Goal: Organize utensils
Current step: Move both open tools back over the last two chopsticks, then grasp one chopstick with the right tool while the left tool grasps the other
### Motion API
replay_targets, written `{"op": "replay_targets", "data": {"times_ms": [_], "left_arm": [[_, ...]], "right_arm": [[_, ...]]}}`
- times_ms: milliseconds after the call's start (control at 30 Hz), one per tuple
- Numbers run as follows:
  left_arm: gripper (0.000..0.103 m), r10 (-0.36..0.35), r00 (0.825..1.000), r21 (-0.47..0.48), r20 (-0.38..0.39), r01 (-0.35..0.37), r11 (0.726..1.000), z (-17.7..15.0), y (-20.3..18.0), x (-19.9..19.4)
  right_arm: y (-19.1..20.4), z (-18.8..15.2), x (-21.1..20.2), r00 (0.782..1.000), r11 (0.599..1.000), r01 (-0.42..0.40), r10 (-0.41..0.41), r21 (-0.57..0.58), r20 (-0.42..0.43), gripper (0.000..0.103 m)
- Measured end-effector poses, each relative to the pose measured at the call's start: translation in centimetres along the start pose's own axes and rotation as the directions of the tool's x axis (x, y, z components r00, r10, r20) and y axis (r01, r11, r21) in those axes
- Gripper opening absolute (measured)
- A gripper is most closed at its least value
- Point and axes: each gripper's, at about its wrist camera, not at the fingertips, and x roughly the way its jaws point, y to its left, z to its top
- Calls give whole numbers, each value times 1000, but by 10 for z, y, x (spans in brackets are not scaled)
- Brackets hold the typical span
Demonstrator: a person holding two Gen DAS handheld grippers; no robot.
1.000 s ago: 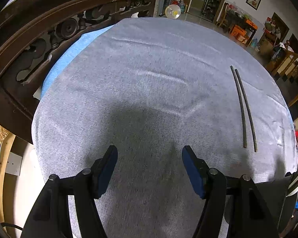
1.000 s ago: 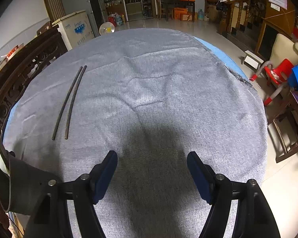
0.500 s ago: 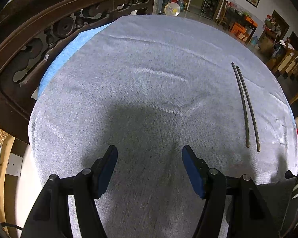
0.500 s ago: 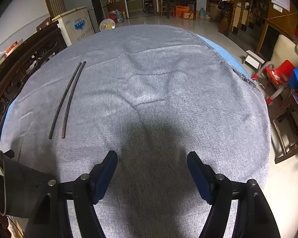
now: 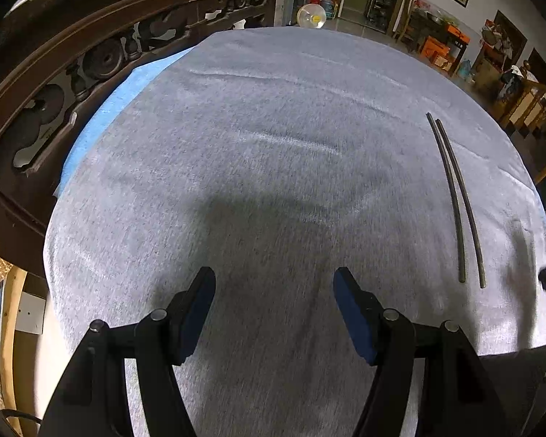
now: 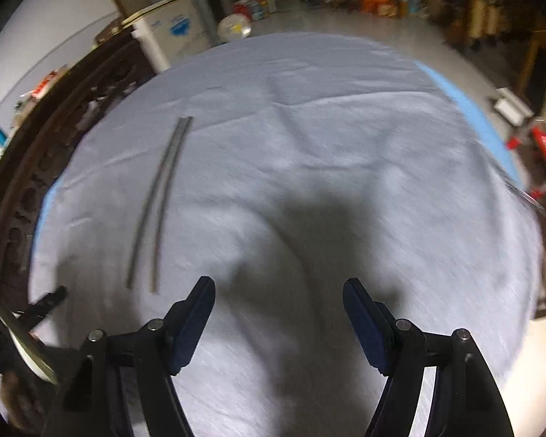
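Both grippers hang over the grey cloth [image 5: 273,138] with nothing between their blue pads: the left gripper [image 5: 274,291] has its jaws spread wide, and so does the right gripper [image 6: 278,300]. Two dark chopsticks [image 5: 458,200] lie side by side on the cloth, ahead and right of the left gripper, ahead and left of the right one, whose view is blurred.

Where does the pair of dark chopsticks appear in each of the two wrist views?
Left wrist view: the chopsticks lie at the right on the grey cloth.
Right wrist view: the chopsticks lie at the left, blurred.
Shared landmark: the carved wooden furniture beside the table, at the left in both.
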Motion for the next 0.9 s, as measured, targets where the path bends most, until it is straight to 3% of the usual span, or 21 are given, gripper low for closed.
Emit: {"op": "replay_targets", "data": {"times_ms": [233, 333, 433, 633, 833, 900], "left_arm": [[68, 1, 1000, 2, -4, -1, 1000, 6, 3, 6], [68, 0, 1000, -4, -11, 0, 1000, 9, 5, 9], [68, 5, 1000, 0, -9, -5, 1000, 10, 6, 11], [68, 5, 1000, 9, -12, -5, 1000, 18, 5, 16], [68, 10, 1000, 10, -10, -10, 1000, 24, 7, 19], [68, 10, 1000, 10, -11, -10, 1000, 24, 6, 20]], "right_arm": [[36, 72, 53, 985, 993, -83, 70, -78, -158, 75], [57, 96, 77, 974, 990, -87, 61, -111, -219, 67], [76, 113, 96, 965, 987, -87, 49, -138, -258, 51], [103, 131, 119, 957, 982, -98, 48, -161, -286, 39], [125, 133, 136, 954, 975, -42, -25, -218, -298, 30], [131, 133, 139, 954, 968, -13, -64, -252, -294, 20]]}}
